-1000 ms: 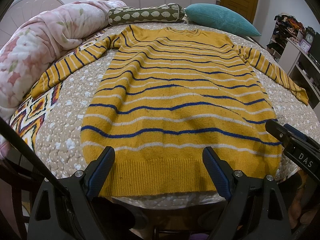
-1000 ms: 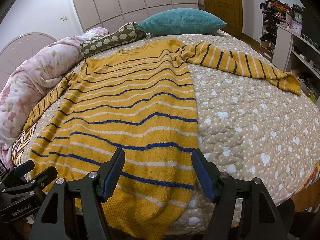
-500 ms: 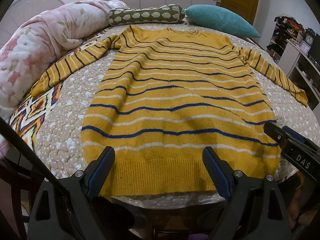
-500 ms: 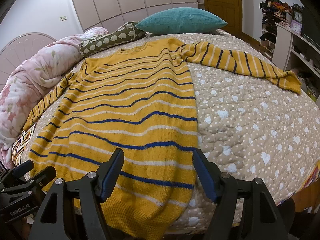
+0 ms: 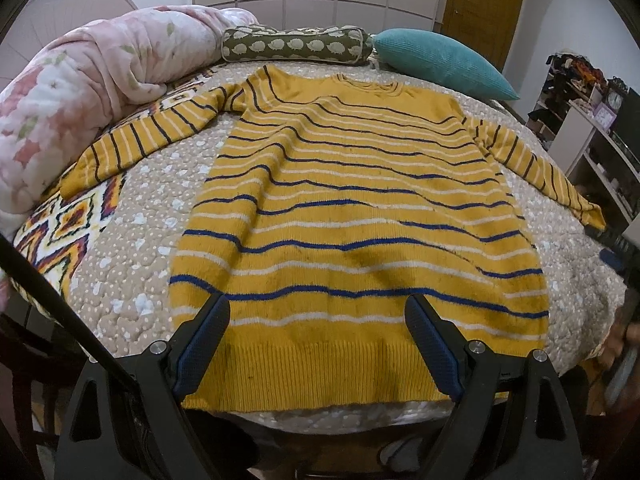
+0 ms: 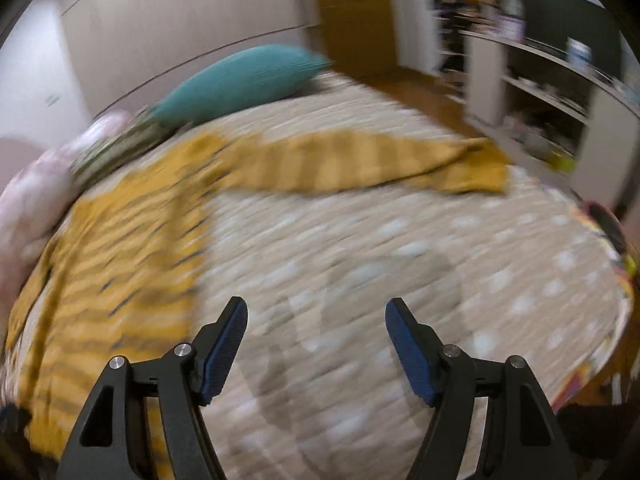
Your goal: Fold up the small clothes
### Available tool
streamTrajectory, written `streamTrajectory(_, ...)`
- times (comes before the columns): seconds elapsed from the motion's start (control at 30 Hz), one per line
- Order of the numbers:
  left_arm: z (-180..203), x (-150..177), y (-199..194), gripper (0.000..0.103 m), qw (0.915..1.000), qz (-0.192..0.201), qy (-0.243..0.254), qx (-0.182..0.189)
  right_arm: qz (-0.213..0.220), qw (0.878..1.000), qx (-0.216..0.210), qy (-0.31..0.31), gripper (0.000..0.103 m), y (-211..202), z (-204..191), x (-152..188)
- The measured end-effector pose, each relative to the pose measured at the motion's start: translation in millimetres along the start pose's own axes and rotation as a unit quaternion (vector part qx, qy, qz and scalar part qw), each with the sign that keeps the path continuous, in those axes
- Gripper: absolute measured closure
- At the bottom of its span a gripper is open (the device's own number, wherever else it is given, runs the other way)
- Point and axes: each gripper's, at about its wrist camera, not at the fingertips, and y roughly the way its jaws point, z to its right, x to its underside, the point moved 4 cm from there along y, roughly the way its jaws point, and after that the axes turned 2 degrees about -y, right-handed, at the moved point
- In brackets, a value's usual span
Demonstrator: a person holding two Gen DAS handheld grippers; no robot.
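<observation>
A yellow sweater [image 5: 352,216] with blue and white stripes lies flat on the bed, both sleeves spread out. My left gripper [image 5: 318,344] is open and empty above its ribbed hem. My right gripper [image 6: 316,344] is open and empty over the bare dotted bedspread [image 6: 400,256], right of the sweater body [image 6: 120,248]. The right sleeve [image 6: 360,164] stretches across beyond it, ending in a cuff [image 6: 480,168]. The right wrist view is motion-blurred.
A pink floral duvet [image 5: 76,92] is bunched at the left. A green patterned bolster [image 5: 296,44] and a teal pillow [image 5: 436,60] lie at the head. White shelves [image 6: 552,96] with clutter stand right of the bed.
My right gripper has swung quickly to the right, off the sweater body and toward the right sleeve. My left gripper has barely moved.
</observation>
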Motion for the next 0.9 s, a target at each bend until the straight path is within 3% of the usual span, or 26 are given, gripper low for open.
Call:
streamTrajectory(0.2, 5, -3, 7, 0.015, 1.0000, -0.007, 0.005, 0.001, 0.014, 0.991, -0.005, 0.136, 0.027, 27, 104, -71)
streamTrajectory(0.43, 6, -3, 10, 0.015, 0.9998, -0.014, 0.014, -0.009, -0.045, 0.973, 0.005, 0.225, 0.028, 94, 142, -109)
streamTrajectory(0.5, 6, -3, 11, 0.015, 0.9998, -0.014, 0.013, -0.011, -0.044, 0.973, 0.017, 0.227, 0.055, 101, 143, -120)
streamTrajectory(0.53, 6, -4, 12, 0.015, 0.9998, -0.015, 0.012, -0.010, -0.051, 0.972, 0.014, 0.227, 0.084, 108, 143, -127)
streamTrajectory(0.57, 5, -4, 12, 0.015, 0.9998, -0.016, 0.011, -0.009, -0.062, 0.972, 0.005, 0.228, 0.095, 112, 141, -132)
streamTrajectory(0.63, 7, -5, 13, 0.015, 0.9998, -0.015, 0.013, -0.008, -0.060, 0.972, -0.011, 0.229, 0.096, 107, 136, -150)
streamTrajectory(0.77, 7, -8, 16, 0.015, 0.9998, -0.015, 0.012, -0.004, 0.025, 0.975, -0.087, 0.201, 0.096, 47, 120, -198)
streamTrajectory(0.83, 7, -7, 20, 0.015, 0.9998, -0.019, 0.009, 0.001, 0.054, 0.972, -0.115, 0.196, 0.096, 16, 116, -200)
streamTrajectory(0.9, 7, -6, 24, 0.015, 0.9996, -0.026, 0.009, 0.004, 0.054, 0.970, -0.121, 0.202, 0.096, 7, 120, -182)
